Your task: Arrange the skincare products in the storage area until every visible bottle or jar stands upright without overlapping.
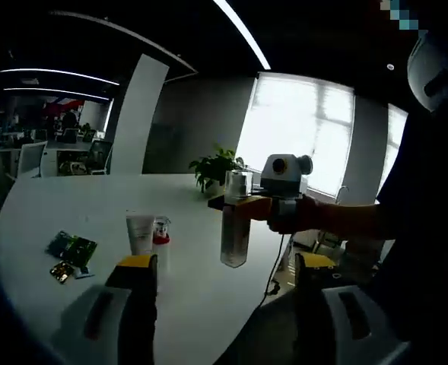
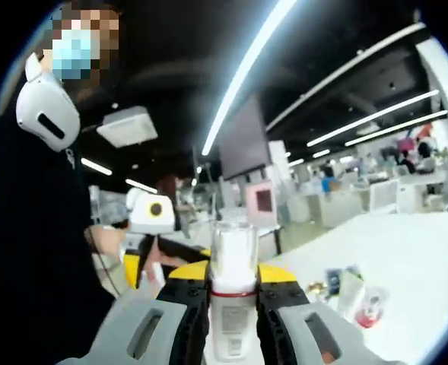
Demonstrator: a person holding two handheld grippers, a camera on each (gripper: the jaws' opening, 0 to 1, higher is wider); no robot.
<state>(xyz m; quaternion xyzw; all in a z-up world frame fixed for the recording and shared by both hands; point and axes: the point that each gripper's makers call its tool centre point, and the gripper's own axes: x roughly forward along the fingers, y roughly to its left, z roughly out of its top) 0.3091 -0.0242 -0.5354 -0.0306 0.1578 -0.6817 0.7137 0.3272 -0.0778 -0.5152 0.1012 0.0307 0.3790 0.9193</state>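
Observation:
My right gripper [image 2: 233,280] is shut on a clear bottle [image 2: 233,304] with a clear cap and a red band. In the left gripper view that bottle [image 1: 235,224] hangs upright in the air off the table's near edge, with the right gripper [image 1: 245,204] reaching in from the right. My left gripper [image 1: 225,263] stands open below it, with nothing between its jaws. A white tube [image 1: 140,233] and a small red-capped bottle [image 1: 161,231] stand side by side on the white table [image 1: 71,205]. They also appear at the right in the right gripper view as the tube [image 2: 351,293] and the small bottle [image 2: 372,309].
Green and dark sachets [image 1: 72,252] lie flat on the table left of the tube. A potted plant [image 1: 216,167] stands at the far edge. A person in dark clothes [image 2: 33,251] is close on the left of the right gripper view. Office chairs and desks are far behind.

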